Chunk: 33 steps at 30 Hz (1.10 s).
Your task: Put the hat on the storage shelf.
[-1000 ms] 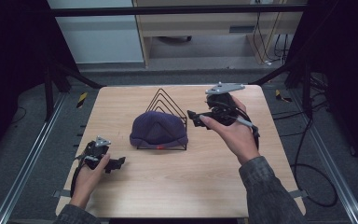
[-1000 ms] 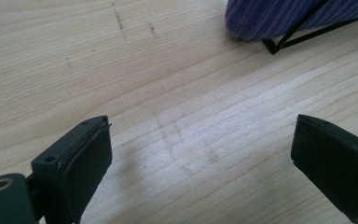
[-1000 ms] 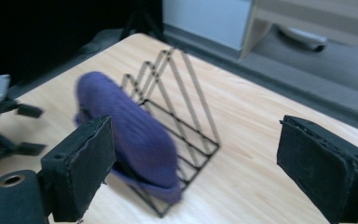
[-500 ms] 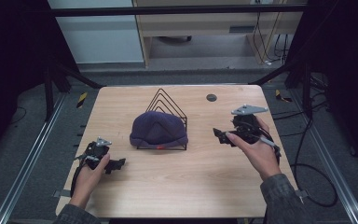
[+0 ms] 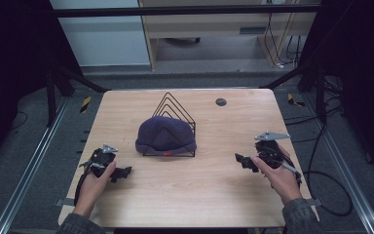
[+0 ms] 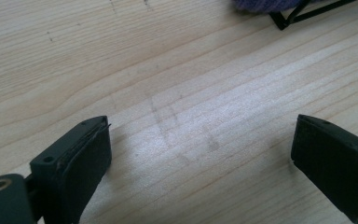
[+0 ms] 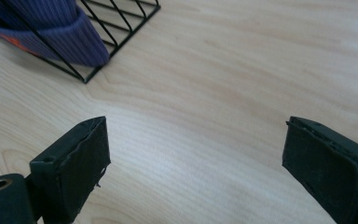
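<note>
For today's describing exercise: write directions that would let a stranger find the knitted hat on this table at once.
Start at the wooden table and look to its middle, between the left gripper and the right gripper. There stands a black wire rack of triangular loops. The hat is draped over its near end: dark purple, ribbed, the one soft thing there, unlike the small dark disc farther back.

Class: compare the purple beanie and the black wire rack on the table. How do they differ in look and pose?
The purple beanie is soft, solid knit cloth; the black wire rack is thin, rigid, see-through wire. The beanie sits low and rounded over the rack's front; the rack rises behind it in pointed triangles. Both sit together mid-table, apart from the open left gripper and right gripper.
</note>
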Each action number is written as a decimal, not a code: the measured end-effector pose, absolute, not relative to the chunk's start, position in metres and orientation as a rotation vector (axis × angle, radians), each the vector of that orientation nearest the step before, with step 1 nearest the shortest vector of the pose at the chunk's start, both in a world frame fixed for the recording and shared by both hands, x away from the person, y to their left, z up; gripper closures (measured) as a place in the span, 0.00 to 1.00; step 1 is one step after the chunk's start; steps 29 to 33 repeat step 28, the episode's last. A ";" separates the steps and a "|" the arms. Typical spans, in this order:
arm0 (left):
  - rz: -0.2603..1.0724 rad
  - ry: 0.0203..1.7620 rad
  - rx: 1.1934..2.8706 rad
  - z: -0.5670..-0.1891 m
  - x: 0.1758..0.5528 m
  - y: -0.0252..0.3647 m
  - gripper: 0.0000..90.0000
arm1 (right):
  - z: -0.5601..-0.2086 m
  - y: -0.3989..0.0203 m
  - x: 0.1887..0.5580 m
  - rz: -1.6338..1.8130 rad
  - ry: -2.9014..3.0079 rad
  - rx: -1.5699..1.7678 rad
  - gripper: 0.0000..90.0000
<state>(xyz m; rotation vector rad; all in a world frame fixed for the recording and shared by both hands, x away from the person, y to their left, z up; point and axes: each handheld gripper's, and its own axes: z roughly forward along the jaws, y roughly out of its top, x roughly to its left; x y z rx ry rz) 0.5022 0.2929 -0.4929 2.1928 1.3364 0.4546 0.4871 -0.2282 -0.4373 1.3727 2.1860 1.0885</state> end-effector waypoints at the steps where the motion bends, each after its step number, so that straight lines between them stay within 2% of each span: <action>1: 0.455 1.337 2.196 -0.493 0.502 0.293 0.05 | -0.443 -0.230 0.486 1.092 2.193 1.381 0.08; 11: 0.467 1.315 2.197 -0.497 0.502 0.293 0.00 | -0.487 -0.233 0.480 1.047 2.207 1.460 0.12; 16: 0.468 1.309 2.184 -0.498 0.502 0.293 0.00 | -0.501 -0.231 0.480 0.991 2.236 1.469 0.11; 21: 0.469 1.306 2.183 -0.498 0.502 0.293 0.00 | -0.504 -0.225 0.479 0.969 2.216 1.434 0.08; 24: 0.471 1.306 2.181 -0.498 0.501 0.292 0.00 | -0.512 -0.214 0.474 0.930 2.167 1.358 0.03; 33: 0.468 1.299 2.179 -0.499 0.499 0.292 0.00 | -0.513 -0.213 0.474 0.927 2.157 1.367 0.02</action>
